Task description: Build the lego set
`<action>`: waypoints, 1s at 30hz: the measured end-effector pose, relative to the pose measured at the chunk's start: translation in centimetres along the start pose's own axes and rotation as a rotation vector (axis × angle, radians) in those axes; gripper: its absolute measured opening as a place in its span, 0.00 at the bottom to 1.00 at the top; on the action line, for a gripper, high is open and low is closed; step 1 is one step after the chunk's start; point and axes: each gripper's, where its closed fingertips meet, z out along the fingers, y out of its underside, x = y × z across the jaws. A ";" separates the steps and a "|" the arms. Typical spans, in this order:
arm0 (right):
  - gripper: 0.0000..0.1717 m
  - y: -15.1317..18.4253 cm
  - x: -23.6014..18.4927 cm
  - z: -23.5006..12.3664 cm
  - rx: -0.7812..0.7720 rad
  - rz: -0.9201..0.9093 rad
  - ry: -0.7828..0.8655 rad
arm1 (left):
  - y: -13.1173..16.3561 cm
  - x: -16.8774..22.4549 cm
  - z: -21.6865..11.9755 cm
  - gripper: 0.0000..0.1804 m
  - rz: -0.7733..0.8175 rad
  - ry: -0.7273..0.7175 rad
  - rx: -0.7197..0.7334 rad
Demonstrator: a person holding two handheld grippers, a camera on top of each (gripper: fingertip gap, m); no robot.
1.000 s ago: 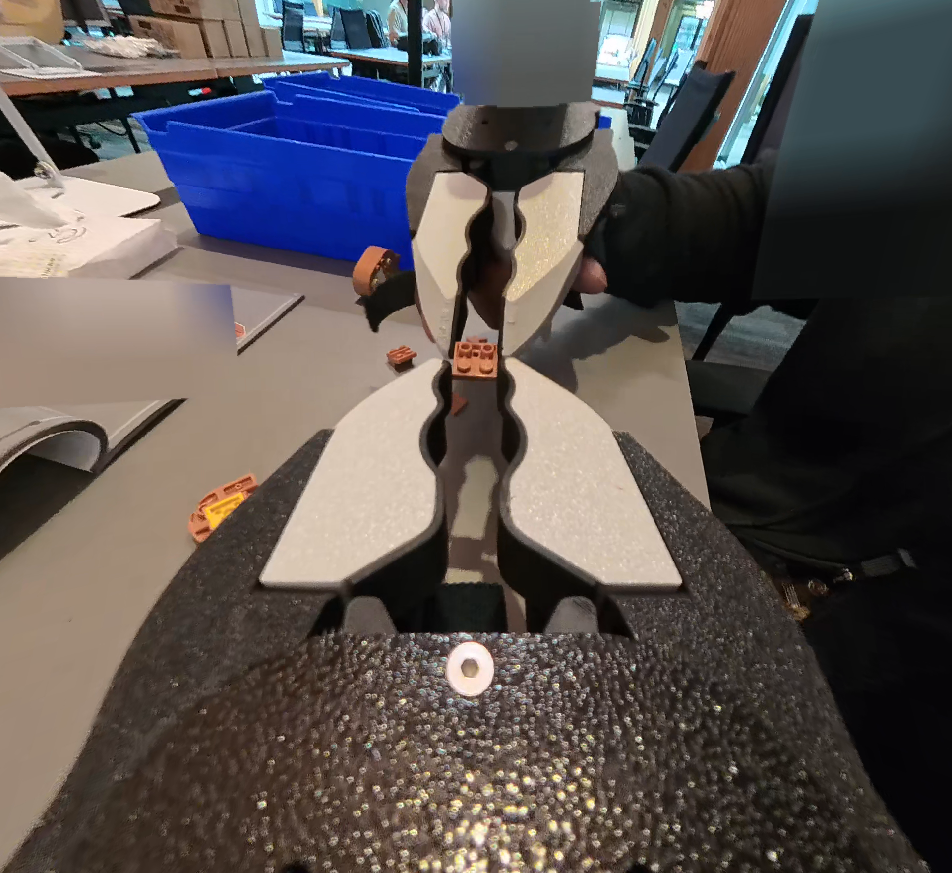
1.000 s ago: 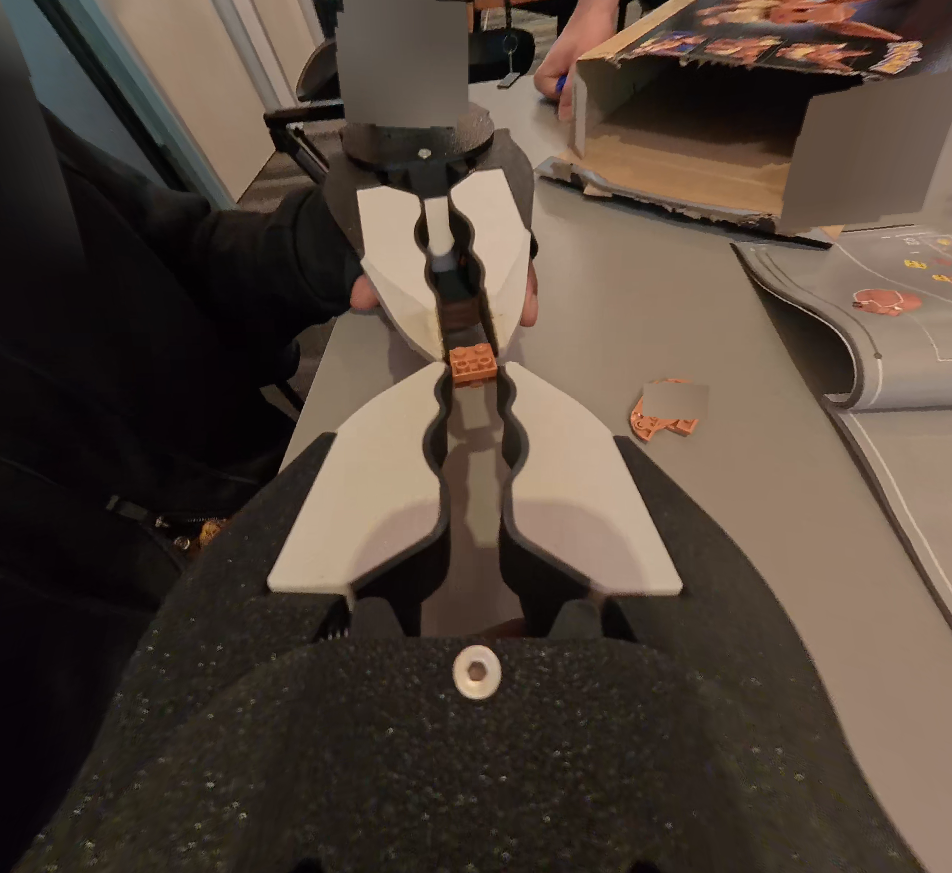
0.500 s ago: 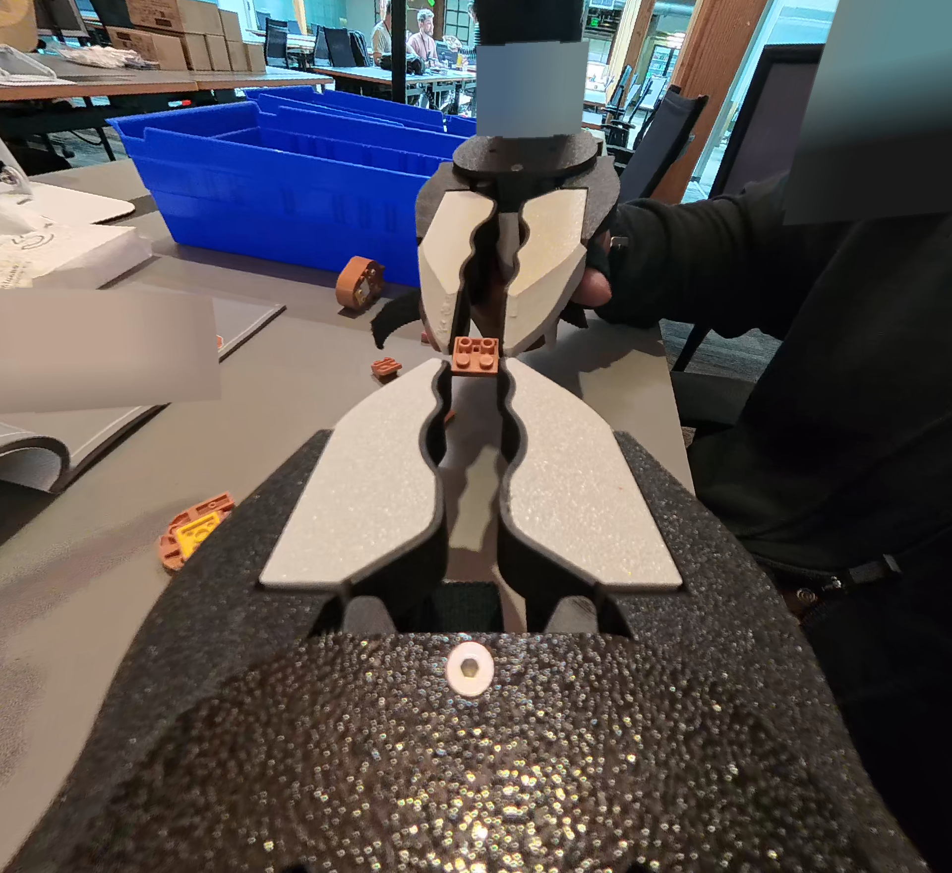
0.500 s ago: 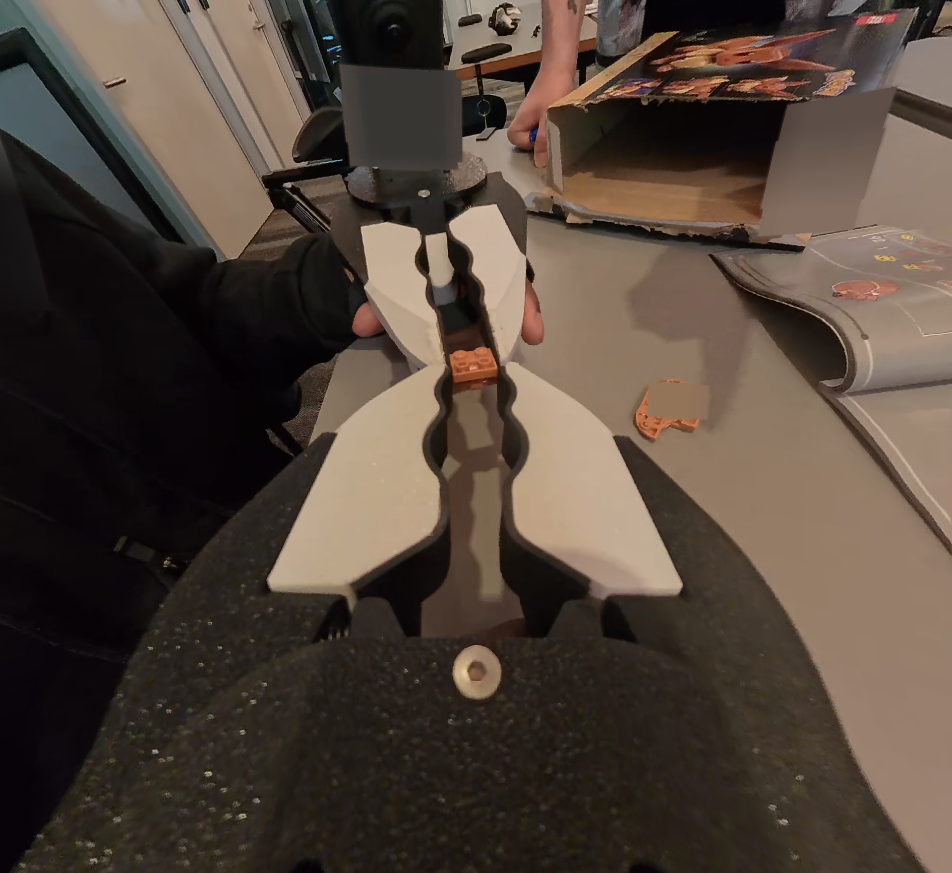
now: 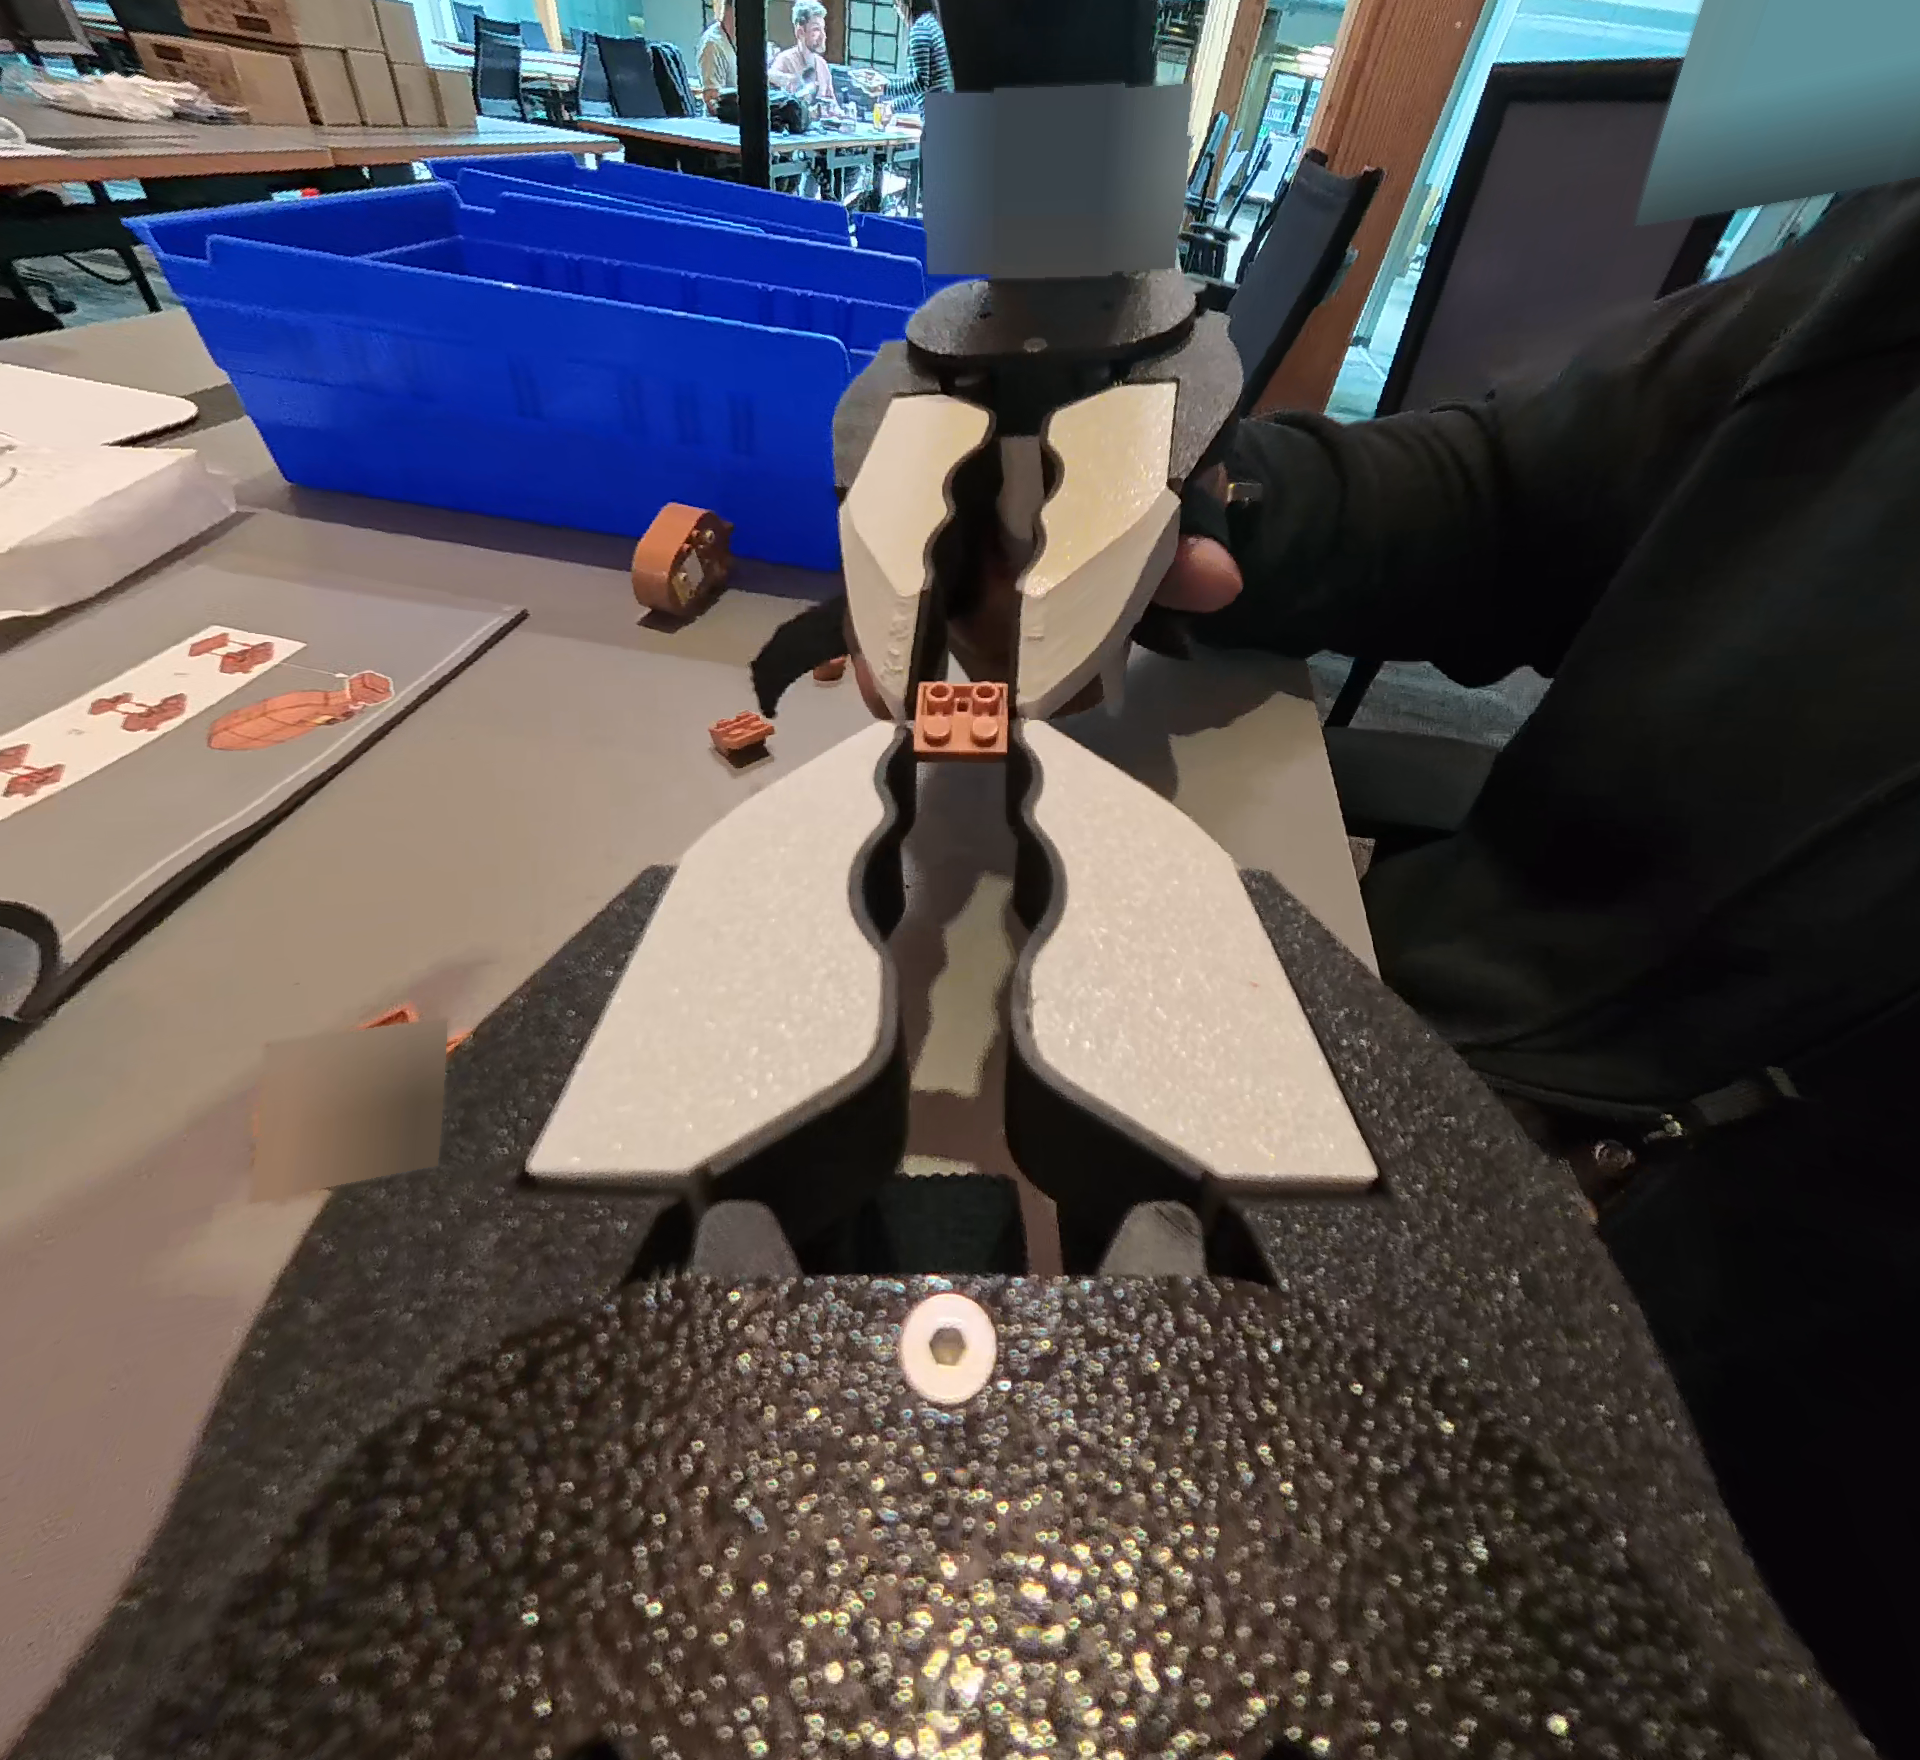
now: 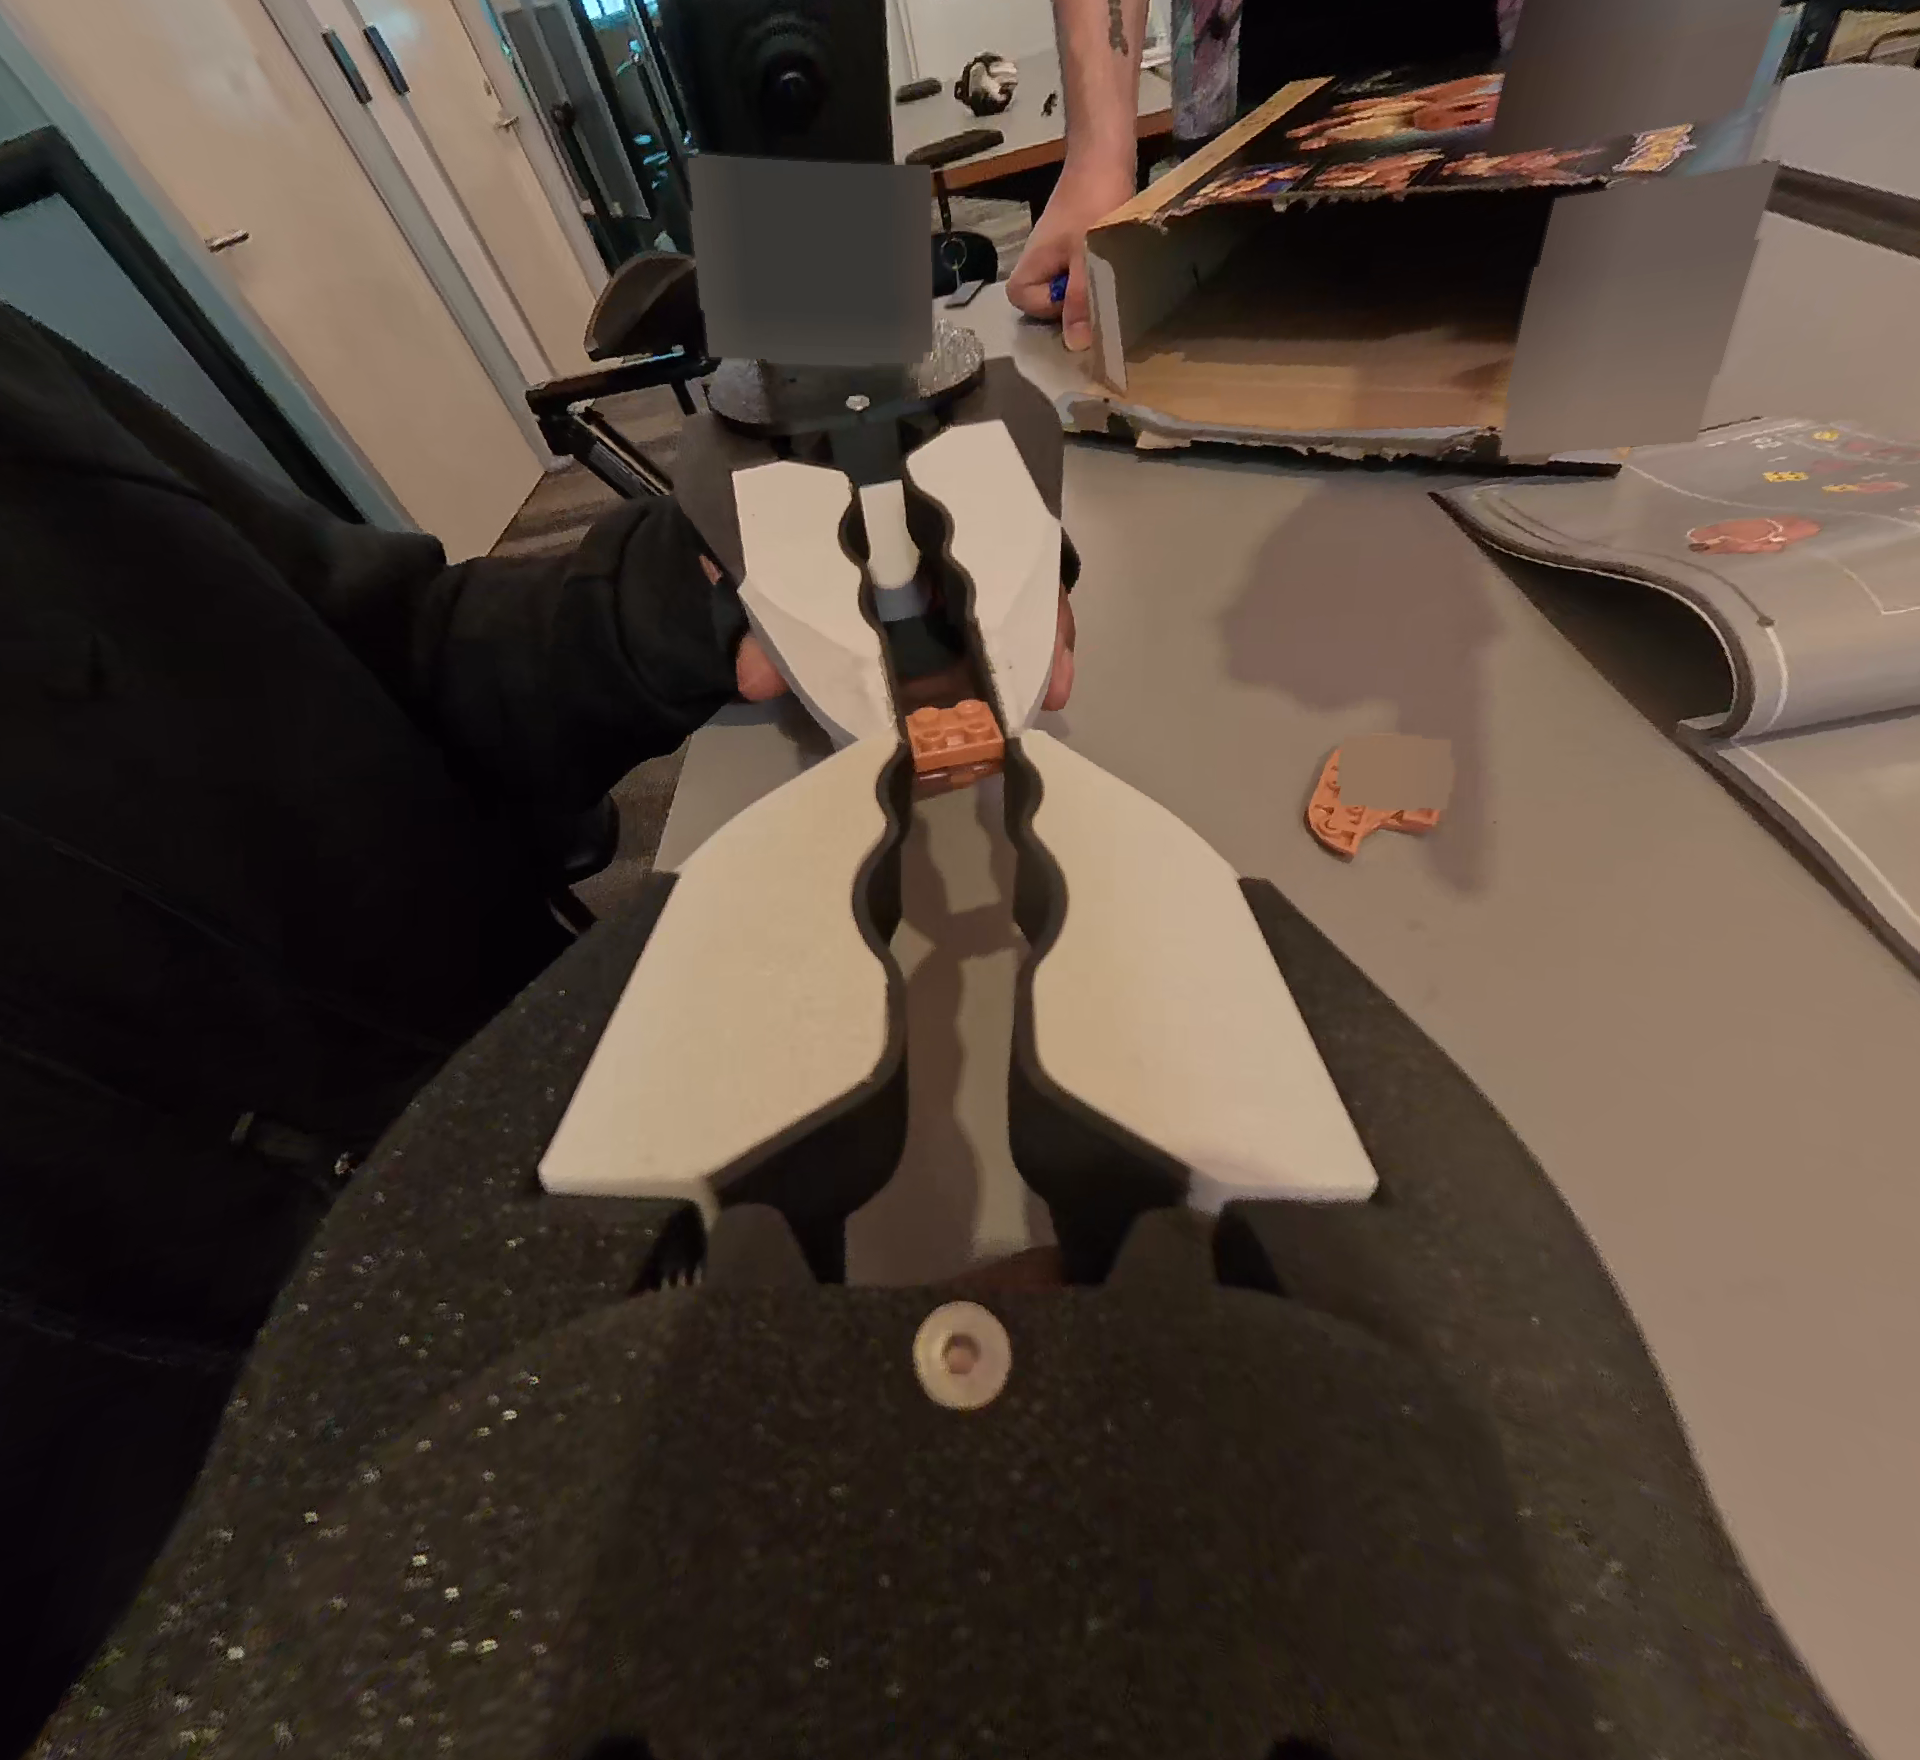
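Fingertips of both hand-held grippers meet nose to nose above the grey counter: left hand-held gripper and right hand-held gripper, jaws narrow, each clamp a small orange studded plastic brick at twelve o'clock.

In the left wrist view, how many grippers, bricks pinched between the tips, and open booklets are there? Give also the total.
Grippers: 2, the left gripper and the right gripper
Pinched orange-brown brick: 1
Open booklet: 1
Total: 4
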 end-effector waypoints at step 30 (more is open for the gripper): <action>0.13 -1.5 1.0 -2.1 0.173 0.020 0.144 | -0.5 -0.6 0.7 0.09 0.061 -0.077 0.028</action>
